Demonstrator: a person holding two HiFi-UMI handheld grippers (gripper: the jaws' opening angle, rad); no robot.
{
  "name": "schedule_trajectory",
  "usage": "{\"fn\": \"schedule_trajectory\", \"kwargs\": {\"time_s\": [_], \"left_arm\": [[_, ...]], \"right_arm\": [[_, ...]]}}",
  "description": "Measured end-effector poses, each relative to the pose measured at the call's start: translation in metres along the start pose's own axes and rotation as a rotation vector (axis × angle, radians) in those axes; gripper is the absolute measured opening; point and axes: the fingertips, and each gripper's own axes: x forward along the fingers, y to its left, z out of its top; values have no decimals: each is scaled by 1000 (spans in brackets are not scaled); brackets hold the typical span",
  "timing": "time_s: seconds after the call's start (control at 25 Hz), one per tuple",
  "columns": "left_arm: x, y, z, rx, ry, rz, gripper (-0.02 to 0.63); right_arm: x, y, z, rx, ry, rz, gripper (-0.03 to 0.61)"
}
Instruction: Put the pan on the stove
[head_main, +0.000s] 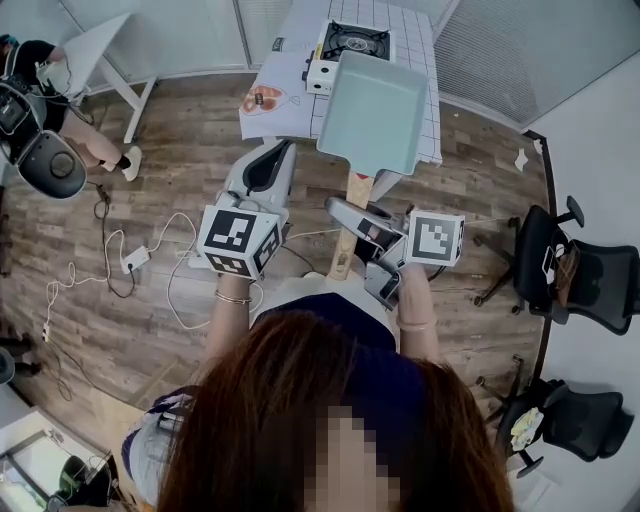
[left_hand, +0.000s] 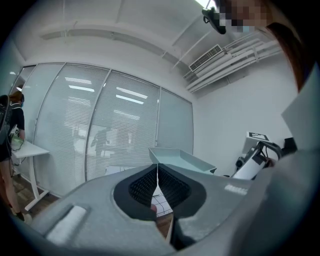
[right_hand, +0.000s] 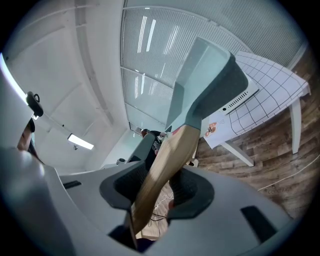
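Note:
A pale teal rectangular pan with a wooden handle is held up in the air, in front of a white gridded table. My right gripper is shut on the handle; in the right gripper view the handle runs up between the pads to the pan. A black and white portable stove stands on the table, just beyond the pan. My left gripper is beside the pan's left, its jaws shut on nothing. The pan shows ahead of it.
Black office chairs stand at the right. A power strip with cables lies on the wooden floor at the left. A person is by another white table at the far left. A printed sheet lies on the gridded table's corner.

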Motion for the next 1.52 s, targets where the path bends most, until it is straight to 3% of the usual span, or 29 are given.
{"fn": "schedule_trajectory", "kwargs": {"time_s": [0.48,1.52], "left_arm": [[31,10,-2,-6,12,-38,17],[165,49,2,8,34,-16,17]], "right_arm": [[11,-20,22,27,-14,-12,160],[28,-103,127,84,15,-20,160]]}}
